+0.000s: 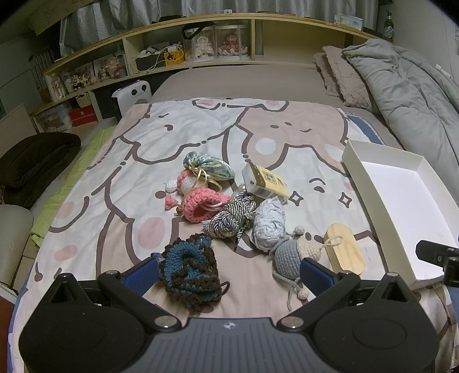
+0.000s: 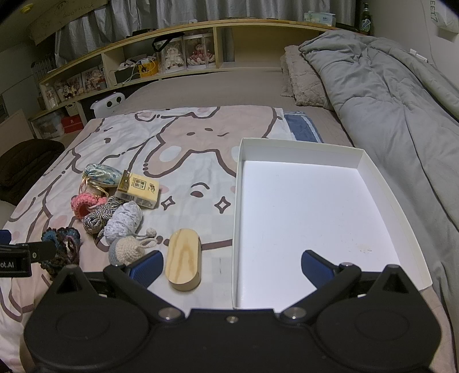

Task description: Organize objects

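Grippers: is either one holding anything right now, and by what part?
Nothing is held. The left gripper and right gripper are both open and bare.

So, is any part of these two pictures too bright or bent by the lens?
Right wrist view: the white box floor is washed out by glare, so its surface detail is lost. Left wrist view: the fisheye curves the wooden shelf into an arc; the corners go dark; the box glares too.
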`<state>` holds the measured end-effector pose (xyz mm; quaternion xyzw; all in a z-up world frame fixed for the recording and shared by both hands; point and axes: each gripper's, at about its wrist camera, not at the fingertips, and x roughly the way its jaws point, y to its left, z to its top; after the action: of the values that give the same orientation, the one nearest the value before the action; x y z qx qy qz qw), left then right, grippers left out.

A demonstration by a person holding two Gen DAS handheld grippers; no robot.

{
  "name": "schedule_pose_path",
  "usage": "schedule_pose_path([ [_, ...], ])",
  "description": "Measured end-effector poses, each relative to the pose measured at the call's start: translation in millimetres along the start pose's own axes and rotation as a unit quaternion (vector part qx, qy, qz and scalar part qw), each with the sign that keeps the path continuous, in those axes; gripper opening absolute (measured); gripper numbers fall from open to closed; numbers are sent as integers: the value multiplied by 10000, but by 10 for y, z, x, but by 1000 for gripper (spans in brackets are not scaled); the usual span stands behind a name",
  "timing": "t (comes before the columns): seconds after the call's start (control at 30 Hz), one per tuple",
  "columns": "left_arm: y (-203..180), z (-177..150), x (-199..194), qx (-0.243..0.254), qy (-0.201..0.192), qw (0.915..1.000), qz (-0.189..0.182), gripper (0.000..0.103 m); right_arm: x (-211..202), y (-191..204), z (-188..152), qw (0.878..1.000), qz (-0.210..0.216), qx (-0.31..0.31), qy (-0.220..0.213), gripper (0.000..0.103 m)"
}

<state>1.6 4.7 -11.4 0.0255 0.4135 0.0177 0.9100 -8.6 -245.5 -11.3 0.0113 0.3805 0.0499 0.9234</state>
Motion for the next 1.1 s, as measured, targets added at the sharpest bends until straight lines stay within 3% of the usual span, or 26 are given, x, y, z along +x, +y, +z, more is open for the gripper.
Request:
schedule_pose_path([
  [1.1, 9, -103, -6, -10, 22, 10000, 3, 103, 9, 3, -8, 10000, -4, -12, 20, 103],
])
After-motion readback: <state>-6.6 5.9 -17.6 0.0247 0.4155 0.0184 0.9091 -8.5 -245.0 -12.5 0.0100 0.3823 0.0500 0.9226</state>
